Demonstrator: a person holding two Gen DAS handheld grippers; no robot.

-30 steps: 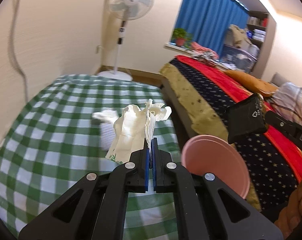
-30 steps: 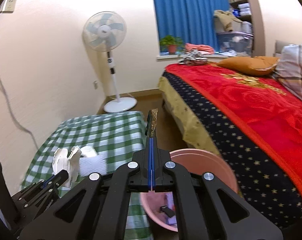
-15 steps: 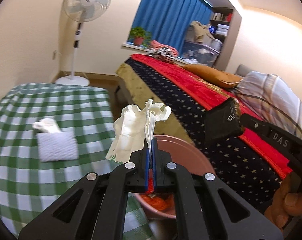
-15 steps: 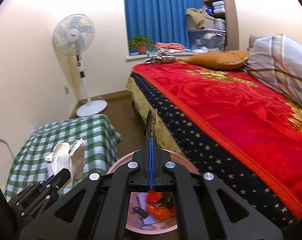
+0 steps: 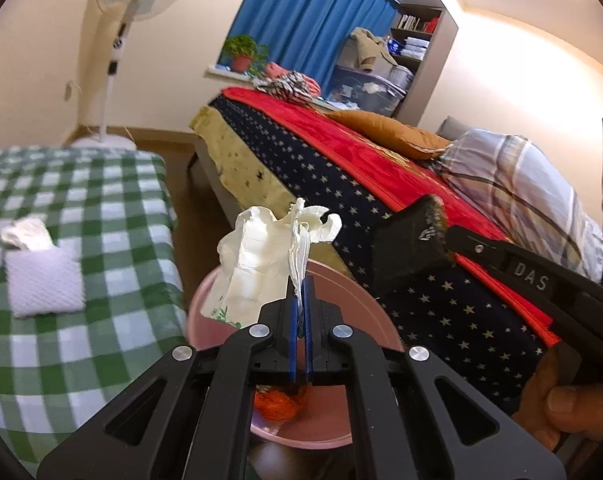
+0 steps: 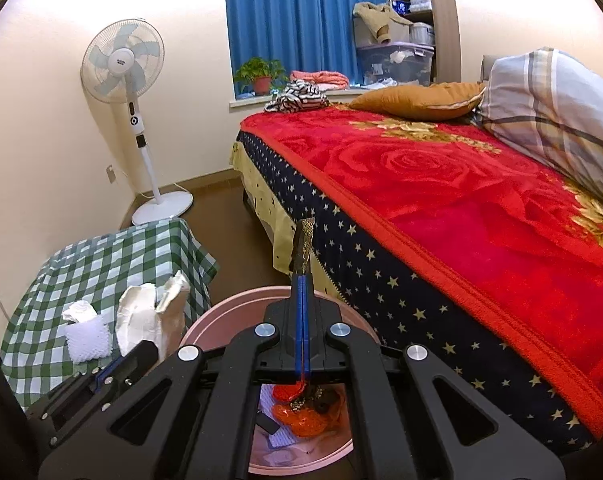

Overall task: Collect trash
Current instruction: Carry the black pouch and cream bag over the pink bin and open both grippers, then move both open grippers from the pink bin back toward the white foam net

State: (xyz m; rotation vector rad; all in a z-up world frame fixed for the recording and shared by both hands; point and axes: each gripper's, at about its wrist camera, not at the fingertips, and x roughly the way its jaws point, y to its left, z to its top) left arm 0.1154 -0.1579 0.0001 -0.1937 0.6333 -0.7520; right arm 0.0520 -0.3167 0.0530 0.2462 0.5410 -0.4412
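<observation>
Hovering over the round pink plastic waste bin (image 5: 343, 280), the left gripper (image 5: 300, 300) pinches a crumpled cream-white paper wrapper (image 5: 269, 264) between its blue pads; its jaws have just been easing apart by a hair, yet the paper is still caught between them and stands up from the tips. Beside it the right gripper (image 6: 302, 280) is closed tight on a thin dark snack wrapper with gold print (image 6: 303, 246), whose long axis runs straight out along the fingers. Both pieces of trash lie above the bin's mouth, the bin directly below and slightly ahead of the tips, so the coming move looks to turn on simply letting go; neither hand seems clearly the nearer. Inside the bin lies earlier rubbish, including an orange-red crinkled net or bag (image 6: 301, 416) and some pale scraps. To the left stands a low table under a green-and-white checked cloth (image 5: 81, 208), bearing a white knitted tissue holder (image 5: 41, 280) with a tissue poking out, which may or may not count as trash. To the right runs a bed with a red rose-patterned blanket (image 6: 441, 176) over a star-dotted navy sheet, an ochre cushion and a plaid pillow. Farther off are a white pedestal fan (image 6: 121, 68), blue curtains and a potted plant on the sill.
</observation>
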